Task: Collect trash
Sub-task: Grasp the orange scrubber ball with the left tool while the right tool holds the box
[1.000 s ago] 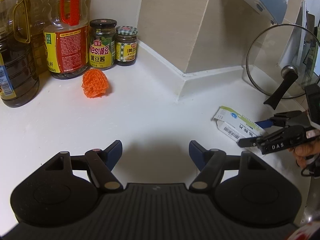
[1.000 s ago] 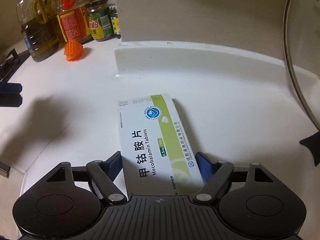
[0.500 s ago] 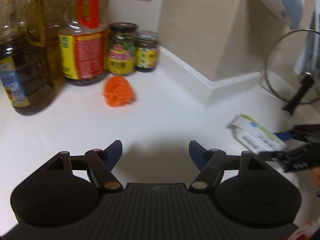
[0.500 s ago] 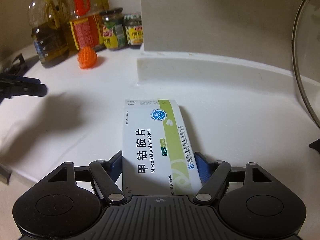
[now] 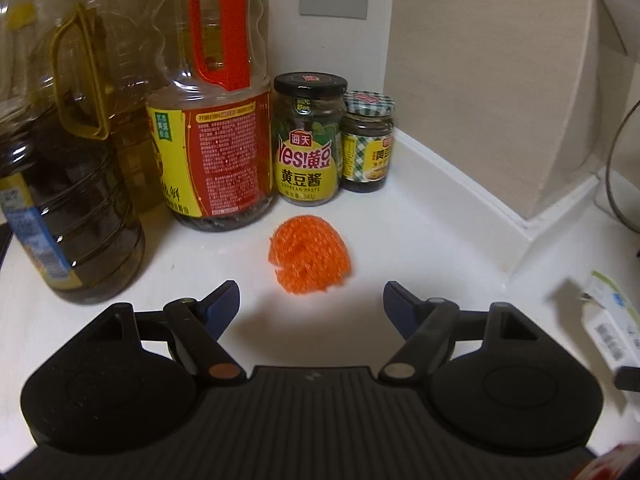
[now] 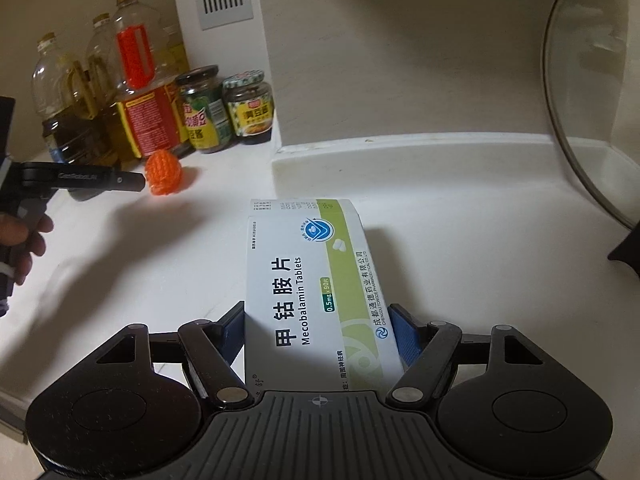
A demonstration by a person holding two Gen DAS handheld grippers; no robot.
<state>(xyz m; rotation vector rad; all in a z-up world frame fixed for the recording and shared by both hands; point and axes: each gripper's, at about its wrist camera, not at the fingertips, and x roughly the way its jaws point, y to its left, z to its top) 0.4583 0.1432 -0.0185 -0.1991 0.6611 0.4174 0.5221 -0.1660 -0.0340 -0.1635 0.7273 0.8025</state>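
Left tool: jaws spread wide, nothing between them; held low over the white bench.
Orange mesh ball: lay on the bench just ahead of the left tool, roughly centred on the gap between the fingertips, slightly toward the left finger. Not touching either finger.
Orange mesh ball, right wrist view: one finger of the left tool reached close beside it; contact could not be judged from this angle.
Right tool: closed on the tablet box, blue pads pressing its two long sides.
Tablet box: white and green, printed "Mecobalamin Tablets"; its near end sat deep between the fingers, its far end projected forward over the bench. Whether the far end rested on the bench could not be told.
Tablet box, left wrist view: at the far right edge, well apart from the mesh ball.
Behind the ball: red-labelled bottle, soybean paste jar and smaller jar in a row against the wall; dark oil bottle to the left.
Right edge, right wrist view: glass pot lid standing upright.
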